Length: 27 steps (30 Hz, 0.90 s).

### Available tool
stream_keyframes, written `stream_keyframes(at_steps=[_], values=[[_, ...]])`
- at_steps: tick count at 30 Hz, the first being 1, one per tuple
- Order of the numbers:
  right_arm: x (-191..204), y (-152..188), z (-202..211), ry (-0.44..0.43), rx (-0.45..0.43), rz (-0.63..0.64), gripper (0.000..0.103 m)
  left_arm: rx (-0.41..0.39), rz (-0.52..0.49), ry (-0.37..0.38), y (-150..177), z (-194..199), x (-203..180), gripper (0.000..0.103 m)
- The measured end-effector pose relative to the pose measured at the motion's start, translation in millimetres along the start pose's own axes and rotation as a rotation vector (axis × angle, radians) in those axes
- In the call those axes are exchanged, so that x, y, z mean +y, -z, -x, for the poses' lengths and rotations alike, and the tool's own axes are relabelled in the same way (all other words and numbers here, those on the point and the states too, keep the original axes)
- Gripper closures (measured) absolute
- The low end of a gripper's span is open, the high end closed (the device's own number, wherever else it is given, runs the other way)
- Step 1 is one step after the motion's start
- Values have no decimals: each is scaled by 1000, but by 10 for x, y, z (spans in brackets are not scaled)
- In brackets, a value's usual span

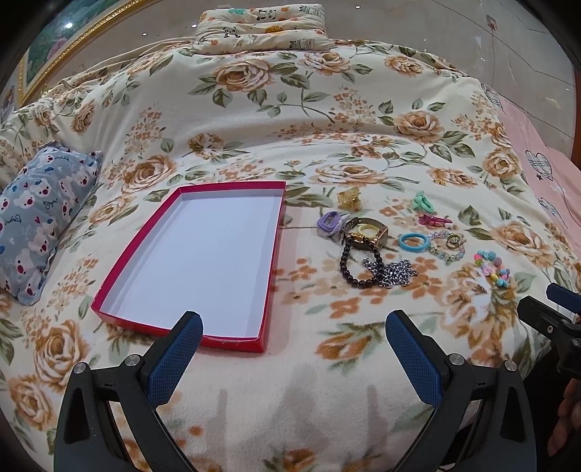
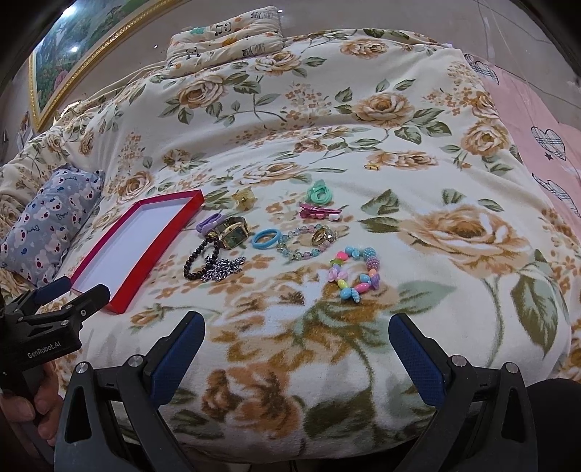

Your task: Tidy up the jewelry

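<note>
A shallow red box (image 1: 109,290) with a white inside lies empty on the floral blanket; it also shows in the right wrist view (image 2: 159,247). Jewelry lies to its right: a gold watch (image 2: 234,232), a dark bead bracelet (image 2: 199,261), a silver chain (image 2: 223,270), a blue ring (image 2: 264,239), a pale bead bracelet (image 2: 294,250), a colourful bead bracelet (image 2: 354,272), hair clips (image 2: 317,212) and a gold clip (image 2: 244,199). My left gripper (image 1: 294,323) is open and empty at the box's near edge. My right gripper (image 2: 296,323) is open and empty, just short of the colourful bracelet.
A grey bear-print pillow (image 1: 32,221) lies left of the box. A folded panda quilt (image 1: 261,27) sits at the far end of the bed. A pink sheet (image 2: 537,119) runs along the right side. A framed picture (image 2: 83,47) leans at the far left.
</note>
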State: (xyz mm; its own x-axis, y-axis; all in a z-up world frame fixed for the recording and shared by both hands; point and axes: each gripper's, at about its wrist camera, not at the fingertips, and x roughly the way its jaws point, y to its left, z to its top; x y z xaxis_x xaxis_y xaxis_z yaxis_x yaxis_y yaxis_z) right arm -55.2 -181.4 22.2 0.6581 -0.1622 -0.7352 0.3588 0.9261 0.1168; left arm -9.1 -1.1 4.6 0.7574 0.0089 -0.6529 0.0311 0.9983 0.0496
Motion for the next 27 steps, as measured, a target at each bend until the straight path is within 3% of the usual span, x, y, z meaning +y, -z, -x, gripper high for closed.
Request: stream_keyframes(at_steps=[27], values=[[19,-17,7,-7,3,-4,1,1,-11,9,5,-9,-27,1]])
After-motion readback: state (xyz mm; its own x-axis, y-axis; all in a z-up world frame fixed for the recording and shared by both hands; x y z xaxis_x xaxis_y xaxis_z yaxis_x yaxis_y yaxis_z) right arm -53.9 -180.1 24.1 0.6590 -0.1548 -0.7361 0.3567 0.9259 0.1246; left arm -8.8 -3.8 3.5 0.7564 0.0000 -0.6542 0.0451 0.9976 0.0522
